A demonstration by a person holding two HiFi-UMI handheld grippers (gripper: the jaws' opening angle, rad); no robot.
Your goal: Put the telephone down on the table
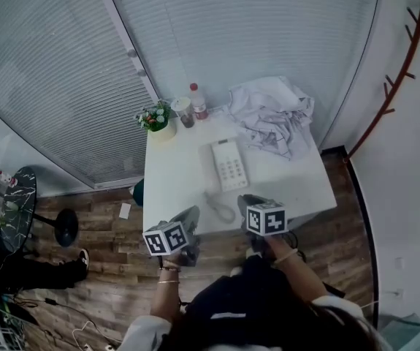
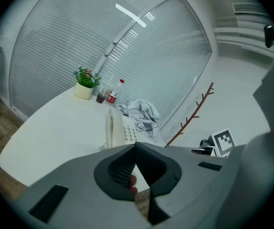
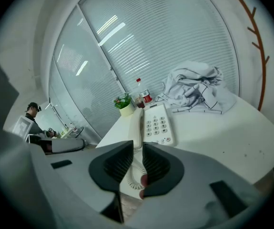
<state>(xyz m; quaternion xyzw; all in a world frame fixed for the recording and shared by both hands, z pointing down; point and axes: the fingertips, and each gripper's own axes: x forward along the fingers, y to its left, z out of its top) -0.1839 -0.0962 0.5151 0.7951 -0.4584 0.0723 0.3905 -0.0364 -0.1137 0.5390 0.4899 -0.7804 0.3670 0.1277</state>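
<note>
Telephone (image 1: pixel 228 163) on table (image 1: pixel 172 185), beyond right claw (image 1: pixel 256 203)

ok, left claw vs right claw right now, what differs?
Jaws: left claw together, right claw a narrow gap apart, cord showing through. Place: left claw by the table's near left corner, right claw by the middle of that edge. Both hold nothing; the telephone lies on the table.

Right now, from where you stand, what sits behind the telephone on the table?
Beyond the telephone: a crumpled cloth, a red-capped bottle, a cup and a small potted plant. Anything under the cloth is hidden.
</note>
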